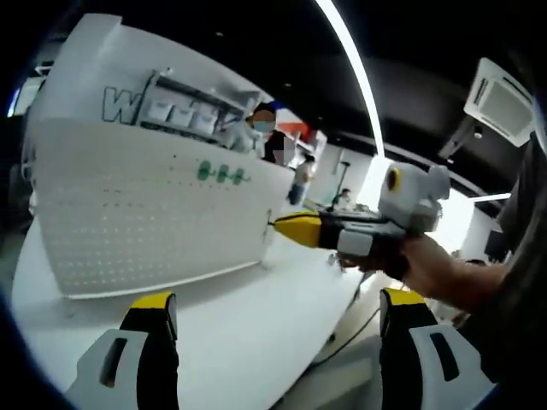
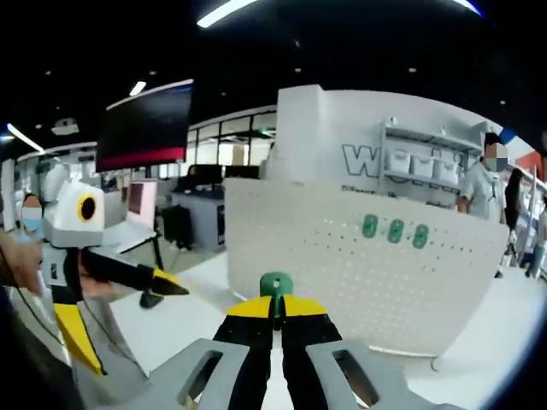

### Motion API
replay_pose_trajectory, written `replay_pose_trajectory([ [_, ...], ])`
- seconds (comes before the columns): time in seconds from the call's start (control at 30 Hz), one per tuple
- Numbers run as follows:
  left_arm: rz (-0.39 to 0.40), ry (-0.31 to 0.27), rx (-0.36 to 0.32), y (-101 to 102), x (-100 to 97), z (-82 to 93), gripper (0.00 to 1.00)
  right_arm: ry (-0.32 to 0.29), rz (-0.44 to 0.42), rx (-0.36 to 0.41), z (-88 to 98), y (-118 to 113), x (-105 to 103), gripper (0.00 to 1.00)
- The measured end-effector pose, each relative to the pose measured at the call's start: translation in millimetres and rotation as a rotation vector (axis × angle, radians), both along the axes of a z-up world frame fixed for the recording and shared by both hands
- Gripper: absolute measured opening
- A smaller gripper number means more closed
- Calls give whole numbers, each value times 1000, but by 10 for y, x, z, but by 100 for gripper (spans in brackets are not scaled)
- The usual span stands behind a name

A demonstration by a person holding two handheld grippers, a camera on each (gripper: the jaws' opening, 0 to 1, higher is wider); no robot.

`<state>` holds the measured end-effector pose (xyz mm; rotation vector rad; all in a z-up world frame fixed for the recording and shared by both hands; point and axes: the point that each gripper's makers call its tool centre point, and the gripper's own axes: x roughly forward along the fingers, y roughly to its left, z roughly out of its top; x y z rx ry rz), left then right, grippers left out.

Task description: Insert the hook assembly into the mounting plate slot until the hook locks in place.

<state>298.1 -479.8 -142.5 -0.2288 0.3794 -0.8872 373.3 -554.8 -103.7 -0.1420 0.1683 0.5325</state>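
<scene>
A white pegboard mounting plate (image 1: pixel 154 213) stands upright on a white table (image 1: pixel 248 333), with three green hooks (image 1: pixel 222 173) mounted on its upper part. My left gripper (image 1: pixel 278 301) is open and holds nothing, well short of the board. The right gripper (image 1: pixel 295 229), held by a hand, reaches in from the right with its yellow tips together near the board's right edge. In the right gripper view, my right gripper (image 2: pixel 275 309) is shut on a green hook (image 2: pixel 275 284), facing the pegboard (image 2: pixel 359 282) and its three green hooks (image 2: pixel 395 231). The left gripper (image 2: pixel 137 325) shows at the left, open.
Behind the board is a wall shelf with white bins (image 1: pixel 184 109). People stand at the back (image 2: pixel 479 184). A dark monitor (image 2: pixel 145 124) and desks lie beyond the table's left side. A cable runs along the floor (image 1: pixel 355 333).
</scene>
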Motion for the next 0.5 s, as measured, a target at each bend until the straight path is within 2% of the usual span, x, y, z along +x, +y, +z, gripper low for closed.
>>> replay_pose_trajectory([
  [0.13, 12, 5, 13, 51, 4, -23, 100, -17, -32, -2, 49, -120, 174, 0],
  [0.37, 3, 4, 32, 14, -14, -30, 100, -49, -87, 3, 136, -353, 487, 0],
  [0.5, 2, 2, 34, 12, 7, -14, 100, -79, -121, -24, 181, -508, 666, 0],
])
